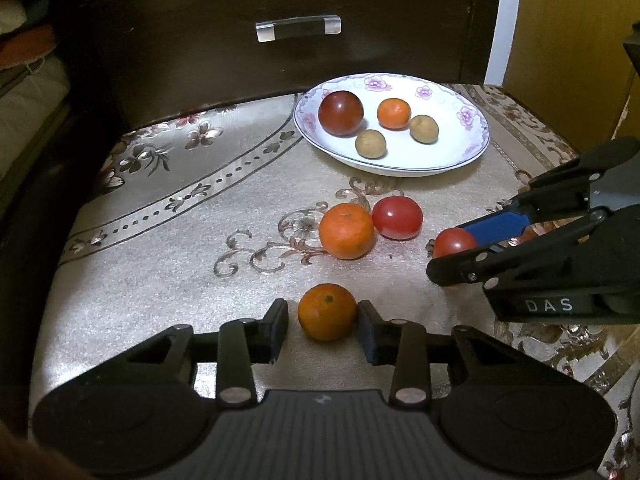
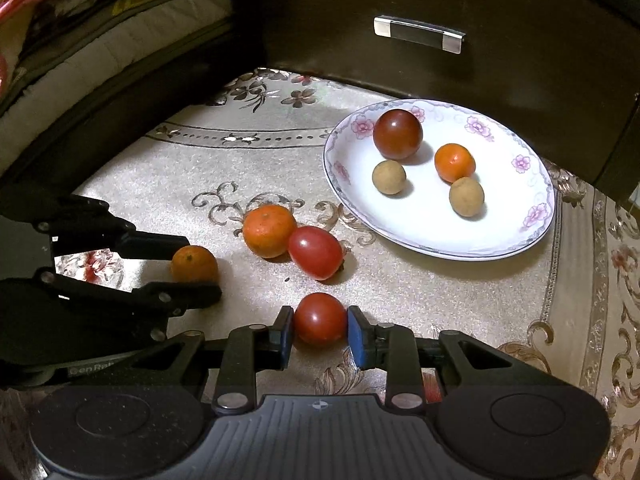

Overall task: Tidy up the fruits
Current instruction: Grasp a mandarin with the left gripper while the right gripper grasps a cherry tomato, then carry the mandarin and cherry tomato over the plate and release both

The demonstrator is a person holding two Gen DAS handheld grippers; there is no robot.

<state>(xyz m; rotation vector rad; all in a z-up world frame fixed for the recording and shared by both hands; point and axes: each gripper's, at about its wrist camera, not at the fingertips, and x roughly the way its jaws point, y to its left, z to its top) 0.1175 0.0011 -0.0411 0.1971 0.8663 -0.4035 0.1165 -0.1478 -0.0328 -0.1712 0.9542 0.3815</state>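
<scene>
My left gripper [image 1: 323,316] is around a small orange [image 1: 327,312] on the cloth; the right pad touches it, a small gap shows on the left. My right gripper [image 2: 320,328] is shut on a red tomato [image 2: 320,319] that rests on the cloth. Between them lie a larger orange [image 1: 346,231] and another red tomato [image 1: 397,217], touching each other. A white floral plate [image 1: 460,152] at the back holds a dark red tomato [image 1: 341,113], a small orange [image 1: 394,113] and two brown round fruits [image 1: 371,143].
A dark wooden drawer front with a clear handle [image 1: 298,28] stands right behind the plate. The patterned cloth [image 1: 160,240] covers the seat-like surface; its edge drops off at the left. Bedding [image 2: 60,40] lies at the far left.
</scene>
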